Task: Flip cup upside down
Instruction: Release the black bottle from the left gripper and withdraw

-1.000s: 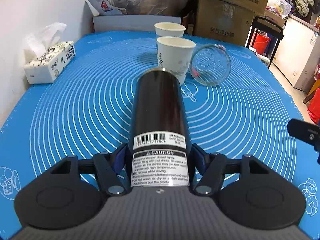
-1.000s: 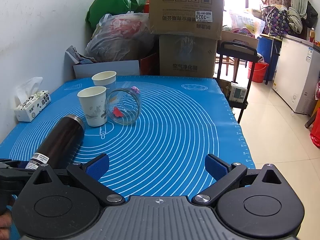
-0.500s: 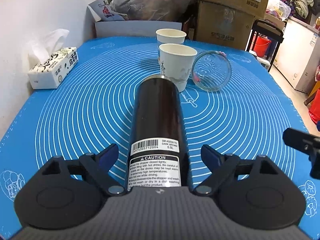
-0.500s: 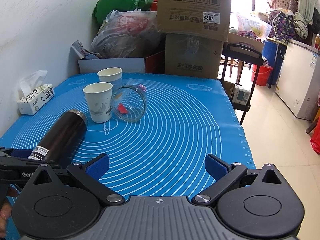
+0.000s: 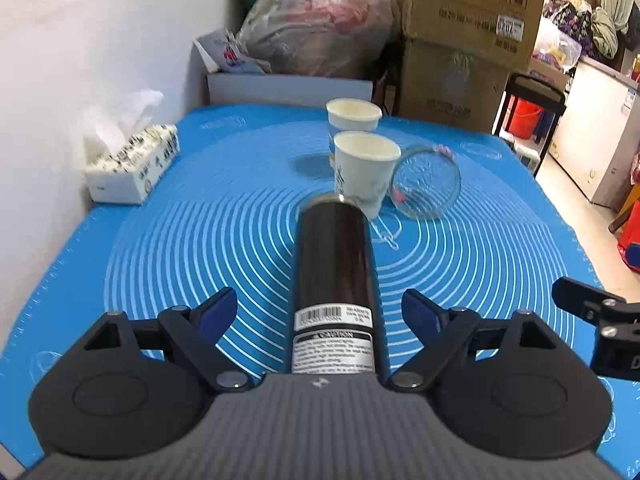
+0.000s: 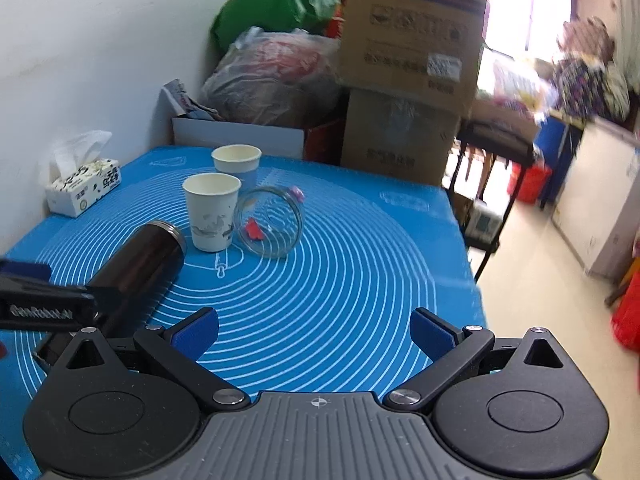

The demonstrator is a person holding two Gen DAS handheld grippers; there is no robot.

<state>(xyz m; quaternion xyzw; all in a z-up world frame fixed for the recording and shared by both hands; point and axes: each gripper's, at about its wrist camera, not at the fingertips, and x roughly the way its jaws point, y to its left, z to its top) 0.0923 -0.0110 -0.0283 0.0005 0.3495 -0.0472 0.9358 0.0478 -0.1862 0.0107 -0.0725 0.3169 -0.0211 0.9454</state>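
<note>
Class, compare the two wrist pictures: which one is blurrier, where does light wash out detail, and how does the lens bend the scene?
Right wrist view: the cardboard boxes smear with motion blur, and the window blows out white. Left wrist view: sharper overall, though the flask label is soft. Both views: fisheye curves the blue mat edges.

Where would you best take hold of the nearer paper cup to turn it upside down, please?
Probably the mid-wall of the nearer paper cup, approached from the front left: it stands upright, mouth up, with the glass jar close on its right and the flask lying front left.
</note>
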